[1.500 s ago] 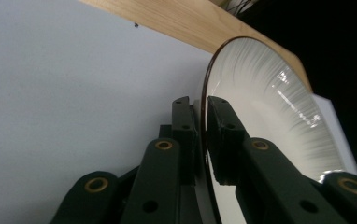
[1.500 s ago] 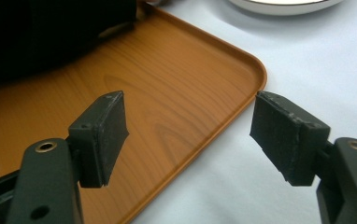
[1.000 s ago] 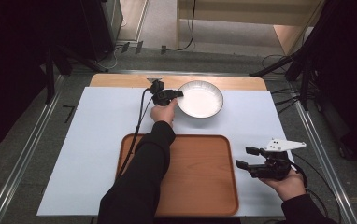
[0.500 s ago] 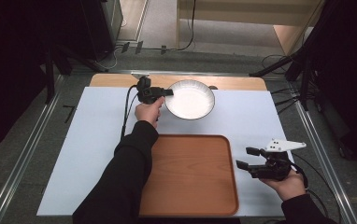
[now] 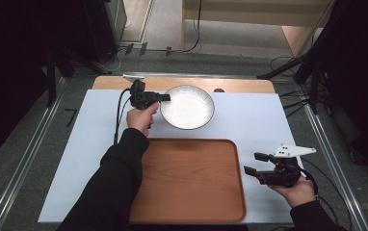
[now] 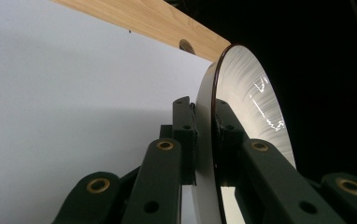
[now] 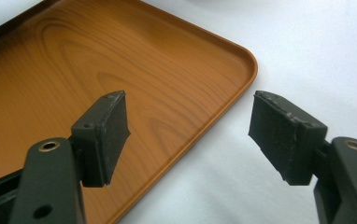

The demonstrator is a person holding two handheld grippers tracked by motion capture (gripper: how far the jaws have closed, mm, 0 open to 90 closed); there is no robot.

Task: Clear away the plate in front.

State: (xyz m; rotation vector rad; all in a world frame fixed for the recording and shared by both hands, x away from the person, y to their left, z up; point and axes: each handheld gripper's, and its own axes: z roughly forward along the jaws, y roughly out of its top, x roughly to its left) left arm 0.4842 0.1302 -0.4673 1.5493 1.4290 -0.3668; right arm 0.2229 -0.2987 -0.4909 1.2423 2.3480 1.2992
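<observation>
The left gripper point(image 5: 165, 97) has its jaws clamped on the left rim of a white bowl point(image 5: 188, 107), which sits at the far middle of the table point(image 5: 76, 144), just beyond the far edge of the wooden tray point(image 5: 191, 192). In the left gripper view the pads pinch the thin wall of the bowl point(image 6: 242, 93), one on the outside and one on the inside, close to the dark lip.

The bowl looks like glazed ceramic: stiff, fairly heavy for a one-sided pinch, smooth enough to slip, and likely to chip or crack if it drops or knocks the tray. Held by one edge, its weight hangs to the far side of the grip and will tend to tip it, so a firm hold well down over the rim is the sensible place, with the bowl kept low over the table.

The right gripper point(image 5: 254, 163) rests at the near right, beside the tray's right edge, with its jaws wide apart and nothing between them; the right gripper view shows the corner of the tray point(image 7: 167, 84) past its pads.
</observation>
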